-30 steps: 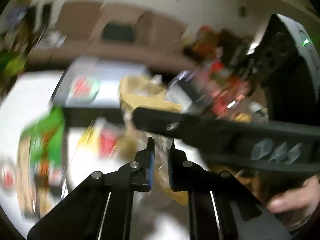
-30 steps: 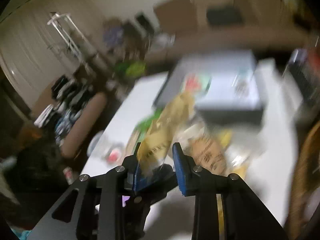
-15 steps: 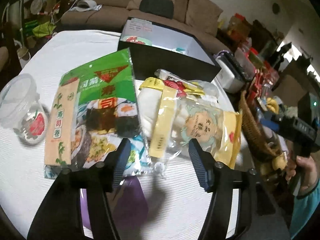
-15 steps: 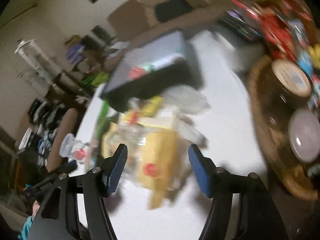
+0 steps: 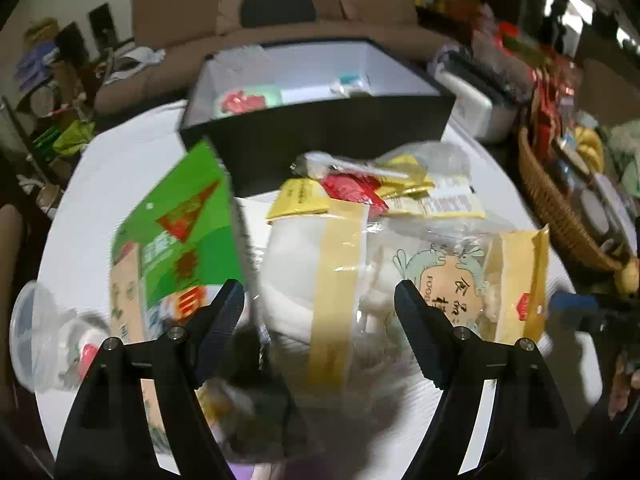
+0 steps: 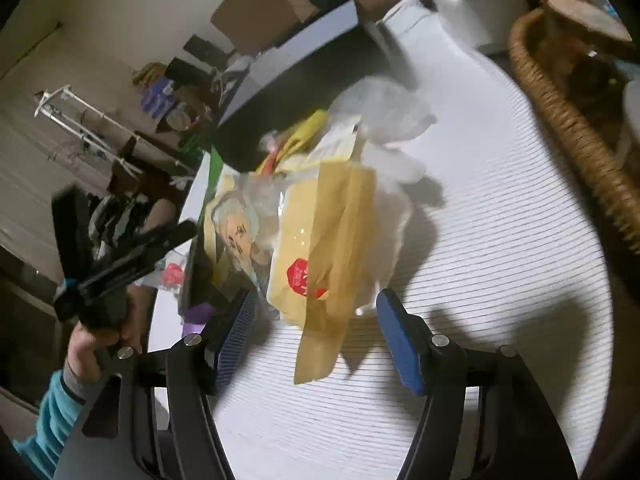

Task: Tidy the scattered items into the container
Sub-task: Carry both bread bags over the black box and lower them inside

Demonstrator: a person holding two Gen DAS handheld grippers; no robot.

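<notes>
A black box with a white inside (image 5: 320, 136) stands at the far side of the white table (image 5: 100, 184); it shows blurred in the right wrist view (image 6: 280, 92). In front of it lie a green seaweed packet (image 5: 180, 224), a clear bag of white buns with yellow bands (image 5: 360, 272) and small yellow and red sachets (image 5: 352, 192). My left gripper (image 5: 320, 300) is open, its jaws wide apart just above the bun bag. My right gripper (image 6: 316, 320) is open, straddling the near end of the same bag (image 6: 320, 240).
A clear plastic cup (image 5: 44, 340) lies at the table's left edge. A wicker basket (image 5: 560, 208) full of items stands at the right; it also shows in the right wrist view (image 6: 568, 112). A white container (image 5: 476, 108) sits behind the box. A sofa is beyond the table.
Both grippers were shut on the bun bag a second ago, then opened. The bag now lies on the table. Both grippers have since moved closer to it.
</notes>
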